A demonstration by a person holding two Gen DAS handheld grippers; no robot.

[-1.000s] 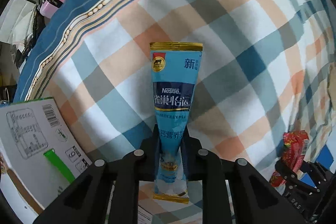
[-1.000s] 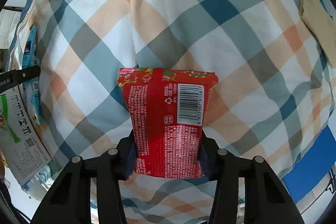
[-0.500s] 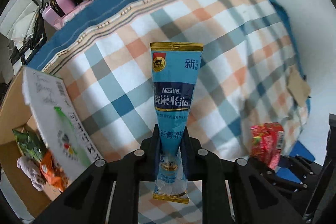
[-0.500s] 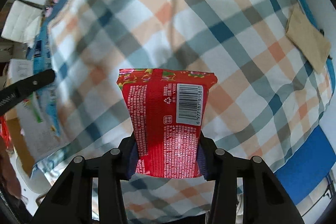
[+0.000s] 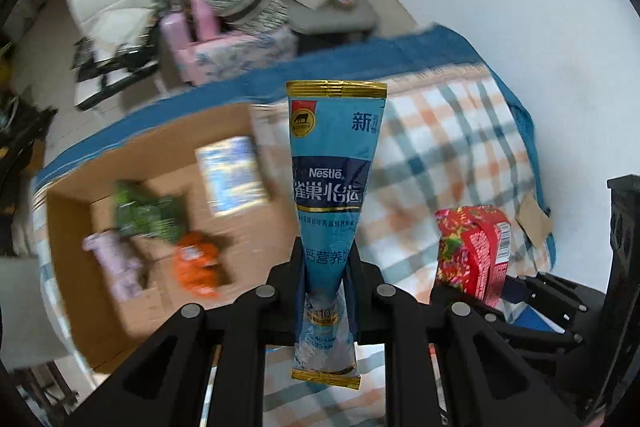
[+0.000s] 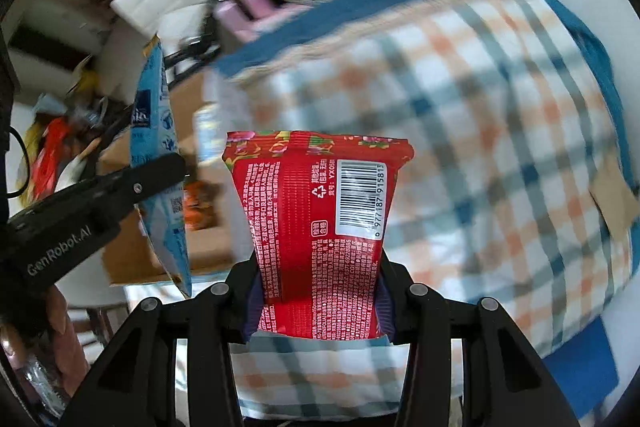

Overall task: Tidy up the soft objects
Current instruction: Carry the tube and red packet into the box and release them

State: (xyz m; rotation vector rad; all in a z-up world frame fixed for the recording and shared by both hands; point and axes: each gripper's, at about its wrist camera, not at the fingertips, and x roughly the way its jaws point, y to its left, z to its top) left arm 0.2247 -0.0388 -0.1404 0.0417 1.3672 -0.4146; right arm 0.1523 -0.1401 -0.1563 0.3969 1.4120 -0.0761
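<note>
Cardboard box point(image 5: 132, 163): You see it open on the bed, at the left edge of the plaid blanket point(image 5: 452, 163). Its contents are blurred.
Box contents: Against the box's far wall lies a pale blue packet point(image 5: 232, 183). Toward the box's left side you find a green bag point(image 5: 144, 215), a pale pink soft item point(image 5: 116, 263) and an orange pouch point(image 5: 196, 267).
Left gripper point(image 5: 326, 267): Your fingers are closed tight on the blue Nestle sachet point(image 5: 332, 179), pinching its narrow lower part. The sachet stands upright, gold-sealed top edge uppermost, above the box's right edge where box meets blanket. In the right wrist view the same gripper point(image 6: 160, 179) sits left of the red packet, with the sachet point(image 6: 160, 147) clamped edge-on.
Right gripper point(image 6: 320, 291): Your fingers are clamped on the lower half of the red snack packet point(image 6: 320, 227). The packet is upright, barcode side toward the camera, held above the blanket to the right of the box point(image 6: 160, 247). In the left wrist view the packet point(image 5: 472, 251) appears right of the sachet.
Blanket: It covers the bed to the right of the box. A tan flat piece point(image 6: 612, 195) lies on it near its right edge.
Background: Beyond the box's far side you see a cluttered pink seat point(image 5: 224, 43), blurred.
</note>
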